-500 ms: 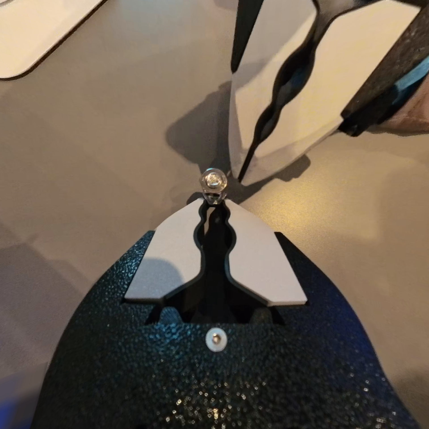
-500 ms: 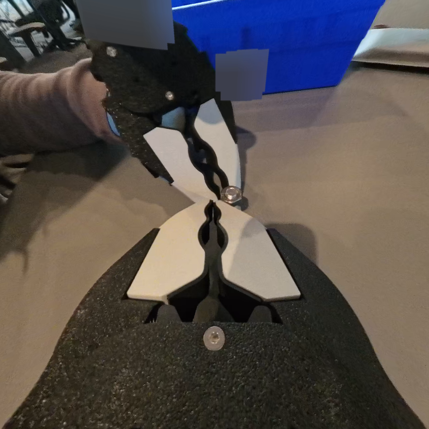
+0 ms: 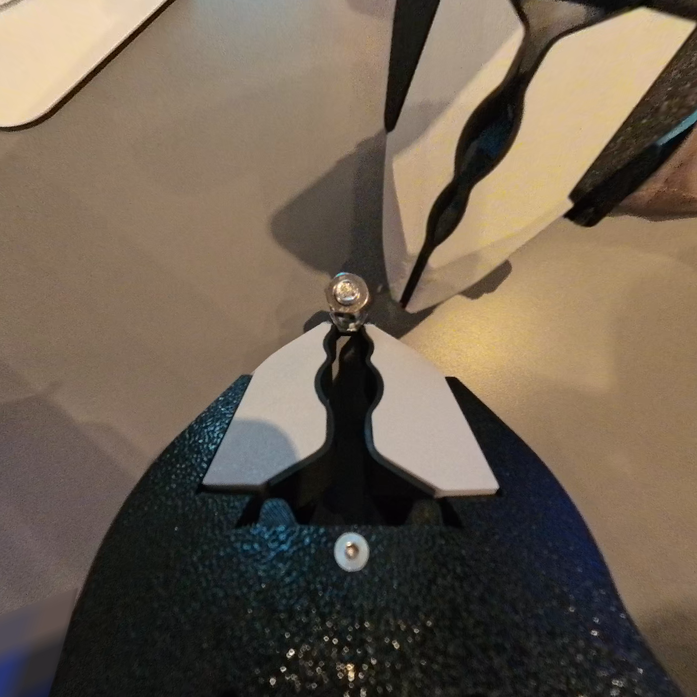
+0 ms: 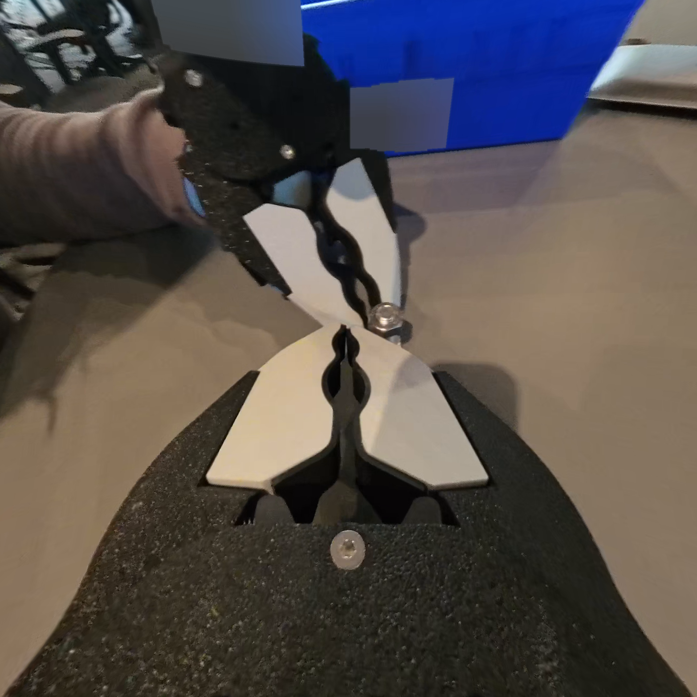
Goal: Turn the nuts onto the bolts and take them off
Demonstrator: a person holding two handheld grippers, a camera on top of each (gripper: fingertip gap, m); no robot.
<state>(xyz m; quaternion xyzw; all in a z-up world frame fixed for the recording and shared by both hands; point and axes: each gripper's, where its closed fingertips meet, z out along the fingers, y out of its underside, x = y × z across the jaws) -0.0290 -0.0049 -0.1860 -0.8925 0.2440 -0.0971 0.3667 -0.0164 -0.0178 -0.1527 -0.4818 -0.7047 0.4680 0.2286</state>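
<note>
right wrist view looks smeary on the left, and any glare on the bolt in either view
Right wrist view: the sleeve and left gripper body are motion-blurred, the nut is fairly sharp. Left wrist view: bright glints on the bolt, hard shadow behind it.

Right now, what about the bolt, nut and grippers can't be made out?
- Left wrist view: the bolt shank is hidden by the left gripper fingertips.
- Right wrist view: the right gripper tips overlap the left gripper; contact unclear.
- Nut threads: too small, blurred.
</note>
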